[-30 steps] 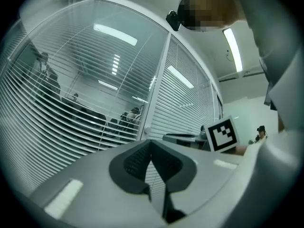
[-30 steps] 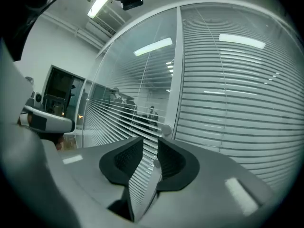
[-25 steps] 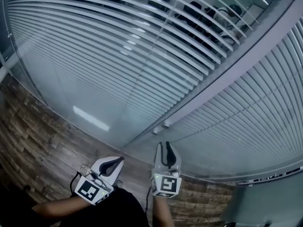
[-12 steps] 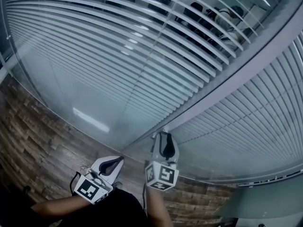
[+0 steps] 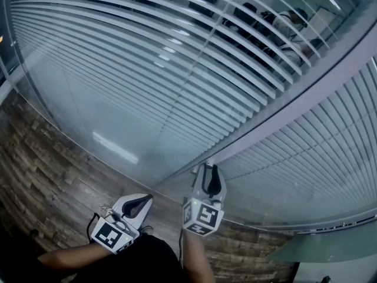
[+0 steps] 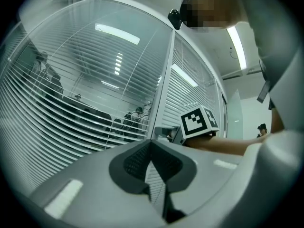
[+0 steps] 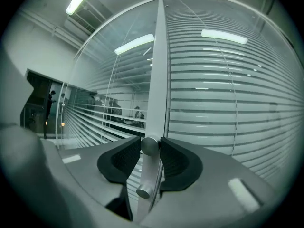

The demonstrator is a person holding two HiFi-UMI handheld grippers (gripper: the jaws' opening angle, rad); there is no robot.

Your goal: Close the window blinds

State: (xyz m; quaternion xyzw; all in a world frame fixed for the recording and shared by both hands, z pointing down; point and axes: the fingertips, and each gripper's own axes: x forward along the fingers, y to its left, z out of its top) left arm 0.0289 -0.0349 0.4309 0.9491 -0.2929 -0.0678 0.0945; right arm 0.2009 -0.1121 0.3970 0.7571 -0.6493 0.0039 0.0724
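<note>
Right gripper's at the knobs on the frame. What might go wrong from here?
1. The right gripper is closing on the upper knob with only its pad tips, so a twist may slip off the smooth metal.
2. The lower knob sits close below, between the jaws, and may get bumped. I cannot tell which knob drives the left blinds, whose slats are open.

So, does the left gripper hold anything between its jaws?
No, the left gripper has its jaws together at the tips, with nothing between them.
</note>
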